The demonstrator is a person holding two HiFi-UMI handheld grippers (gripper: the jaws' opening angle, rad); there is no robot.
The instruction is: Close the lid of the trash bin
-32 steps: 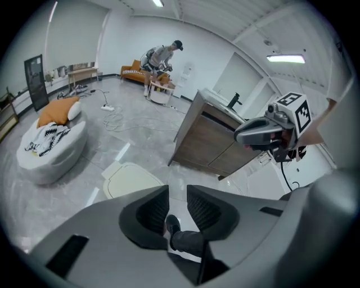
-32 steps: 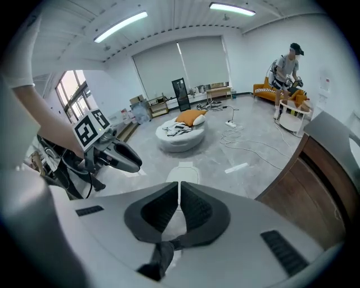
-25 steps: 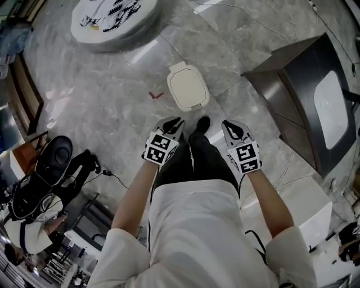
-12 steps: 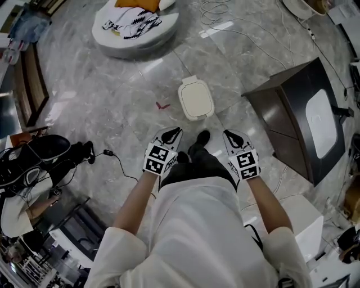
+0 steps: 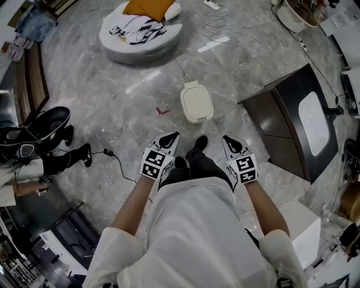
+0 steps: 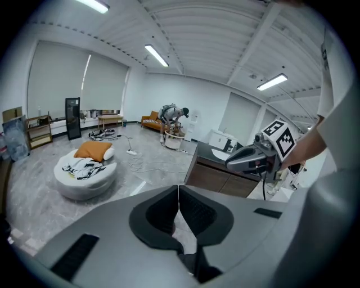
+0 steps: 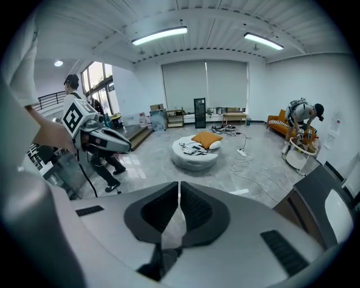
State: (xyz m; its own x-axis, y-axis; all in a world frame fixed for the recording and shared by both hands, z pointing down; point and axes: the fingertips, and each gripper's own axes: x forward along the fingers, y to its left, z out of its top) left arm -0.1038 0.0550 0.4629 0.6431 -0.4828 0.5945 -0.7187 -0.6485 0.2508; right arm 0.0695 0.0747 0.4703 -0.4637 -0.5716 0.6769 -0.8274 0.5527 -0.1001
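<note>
Grey marble floor (image 5: 107, 107), polished and glare-streaked, fills most of the head view. You have open floor from centre to centre left, ahead of your feet.

The right side is boxed in by a dark cabinet (image 5: 289, 121) with a white panel on top. Its near corner points at the bin, with a bare strip of floor between them.

Upper left: a round grey pouf (image 5: 140, 35) carries an orange cushion (image 5: 147, 8) and patterned cloth, well apart from the bin.

Lower right: a white box (image 5: 302, 224) stands close beside your right arm.

Left edge: a black stroller (image 5: 35, 132) and a seated person's legs (image 5: 59, 162).

The trash bin (image 5: 197, 102) stands upper centre, just ahead of your shoe (image 5: 200, 142). From above its white lid lies flat on it.

Your left gripper (image 5: 171, 136) is clenched. Its jaws have just been closing, the pads meet at the tips, and nothing is between them. Your right gripper (image 5: 229, 140) is clenched too, pad tips together and empty. Both hang short of the bin, one on each side of your legs, touching nothing.

White cables (image 5: 239, 35) loop across the floor at upper right. A thin black cord (image 5: 121, 167) trails at lower left.

A small red mark (image 5: 162, 111) lies on the floor just left of the bin.
</note>
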